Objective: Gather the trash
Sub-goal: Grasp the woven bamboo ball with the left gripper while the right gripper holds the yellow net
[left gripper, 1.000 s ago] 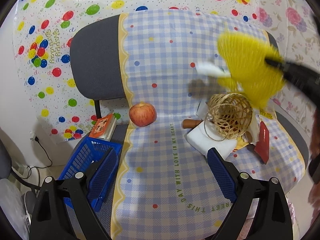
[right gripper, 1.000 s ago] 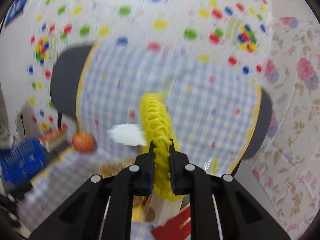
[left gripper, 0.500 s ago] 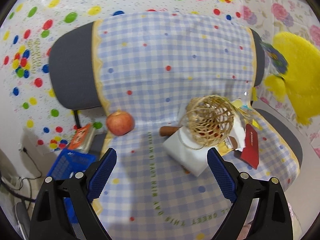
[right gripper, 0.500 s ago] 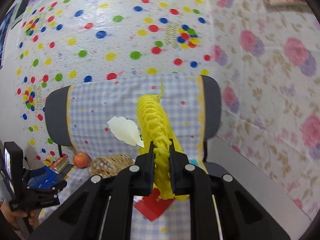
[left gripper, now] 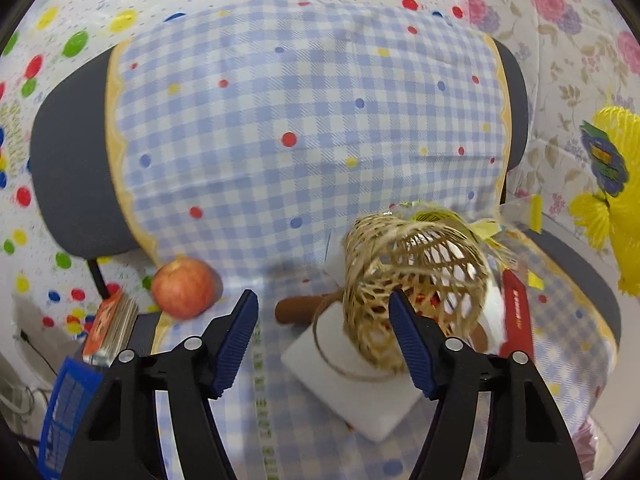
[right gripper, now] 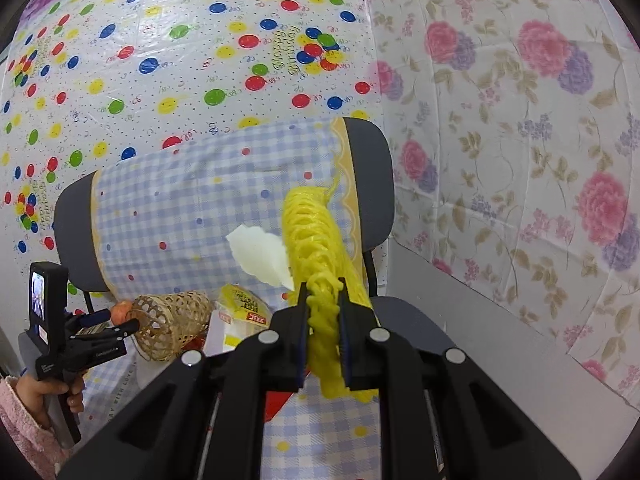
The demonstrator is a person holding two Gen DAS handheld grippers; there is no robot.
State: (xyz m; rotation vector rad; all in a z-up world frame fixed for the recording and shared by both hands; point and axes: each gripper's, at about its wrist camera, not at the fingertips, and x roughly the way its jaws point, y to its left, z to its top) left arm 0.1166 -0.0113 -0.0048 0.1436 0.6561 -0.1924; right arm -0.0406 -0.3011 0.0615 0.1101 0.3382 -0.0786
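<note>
Right gripper (right gripper: pixel 323 286) pinched on yellow foam net (right gripper: pixel 316 236), held up in the air off the right side of the chair seat (right gripper: pixel 404 316), white paper scrap (right gripper: pixel 260 252) clinging beside it. Light, soft and springy by the look; crushes under the pads without harm, though likely to snag or slip free if pinched only at a frayed edge. Best held across the bunched middle, as now.

Left gripper (left gripper: pixel 320 320) apart with nothing between the pads, jaws having just been narrowing, aimed at the woven basket (left gripper: pixel 416 280) lying on its side on the white block (left gripper: pixel 352 384) over the checked cloth (left gripper: pixel 304 128). Basket thin and brittle-looking; rim the safer hold. Wrappers (right gripper: pixel 240 300) just behind it, flimsy and slick. Apple (left gripper: pixel 184 288) well to the left, no trash
</note>
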